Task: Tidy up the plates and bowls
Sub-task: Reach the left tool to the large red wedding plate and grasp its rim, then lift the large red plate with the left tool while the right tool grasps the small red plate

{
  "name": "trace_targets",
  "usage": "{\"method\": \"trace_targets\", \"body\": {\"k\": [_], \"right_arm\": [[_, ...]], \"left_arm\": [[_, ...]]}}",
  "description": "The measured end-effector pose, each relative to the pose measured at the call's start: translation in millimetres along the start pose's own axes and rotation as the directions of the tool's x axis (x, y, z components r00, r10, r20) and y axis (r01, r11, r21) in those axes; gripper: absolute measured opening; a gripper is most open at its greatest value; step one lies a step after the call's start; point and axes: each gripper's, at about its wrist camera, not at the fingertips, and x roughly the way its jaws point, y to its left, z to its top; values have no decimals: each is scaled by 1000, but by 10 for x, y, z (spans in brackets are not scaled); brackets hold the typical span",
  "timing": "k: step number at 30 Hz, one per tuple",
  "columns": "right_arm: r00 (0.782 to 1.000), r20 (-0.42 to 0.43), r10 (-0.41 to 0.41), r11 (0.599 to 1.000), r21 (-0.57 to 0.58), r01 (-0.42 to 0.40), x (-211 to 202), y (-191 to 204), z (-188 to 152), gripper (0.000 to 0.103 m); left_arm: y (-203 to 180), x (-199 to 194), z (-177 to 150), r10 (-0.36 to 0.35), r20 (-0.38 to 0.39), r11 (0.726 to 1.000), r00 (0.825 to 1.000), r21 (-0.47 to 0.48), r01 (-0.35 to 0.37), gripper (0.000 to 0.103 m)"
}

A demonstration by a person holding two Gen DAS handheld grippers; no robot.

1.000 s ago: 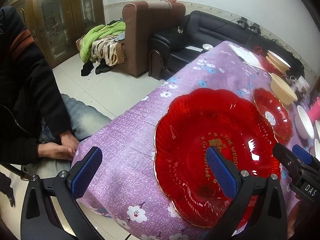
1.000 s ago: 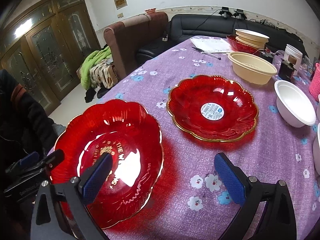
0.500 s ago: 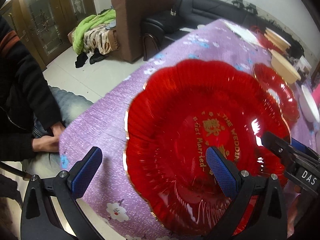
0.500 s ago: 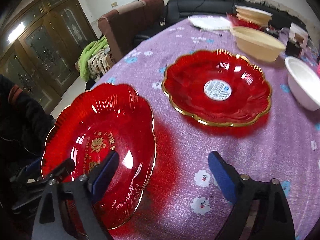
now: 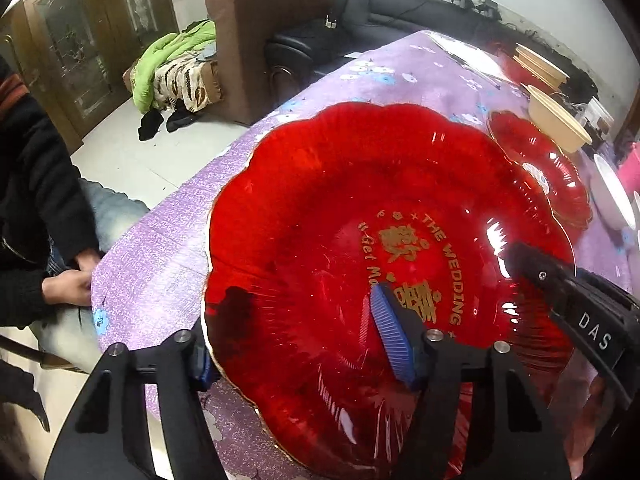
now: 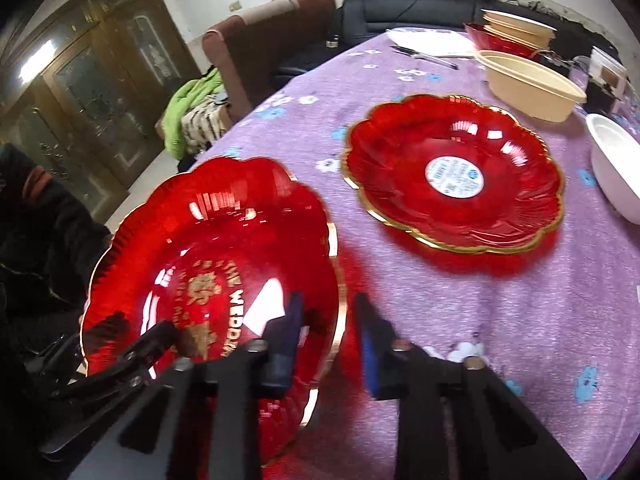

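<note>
**Both grippers clamped on the rim of the lettered red plate at the near table edge**

The left gripper (image 5: 296, 344) is clenched across the near-left rim of the lettered red plate (image 5: 360, 208): its right pad lies inside the dish by the gold lettering, and its left pad sits under the outer edge, partly hidden. The right gripper (image 6: 328, 336) grips the same plate (image 6: 208, 248) at its near-right rim, one finger inside the dish and one outside against the gold edge. The jaws stand narrow, with the rim between them. In the left wrist view the right gripper's black finger, marked "DAS", reaches in over the plate's right side.

The plate sits at the near-left corner of the table (image 6: 520, 320), and its left lobes overhang the table edge. Whether it is lifted off the cloth cannot be told. The cloth to the right of the right gripper is open.

Materials and shapes: the plate is translucent red, scalloped, ribbed and gold-rimmed. The tablecloth is purple fabric printed with white and blue flowers.

Count of items on the table:
- Two red scalloped plates: the held one and a second red plate (image 6: 452, 172) with a round white label, lying flat near the table centre and apart from the first.
- One beige bowl (image 6: 528, 84) beyond it, toward the far right.
- One white bowl (image 6: 612, 164) at the right edge.
- One stack of beige and red dishes (image 6: 512, 34) at the far end; the number in it cannot be told.
</note>
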Motion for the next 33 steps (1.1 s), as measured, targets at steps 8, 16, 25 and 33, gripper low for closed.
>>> {"method": "trace_targets", "body": {"k": [8, 16, 25, 33], "right_arm": [[999, 37, -18, 1000, -3, 18, -64, 79, -89, 14], [992, 123, -21, 999, -42, 27, -423, 235, -198, 12], [983, 177, 54, 991, -128, -32, -657, 619, -288, 15], [996, 72, -50, 992, -109, 58, -223, 432, -345, 20]], "left_arm": [[59, -59, -48, 6, 12, 1000, 1000, -27, -6, 41], [206, -484, -86, 2, 101, 999, 995, -33, 1, 40], [409, -866, -112, 56, 218, 998, 974, -42, -48, 41], [240, -204, -261, 55, 79, 998, 995, 26, -57, 49]]}}
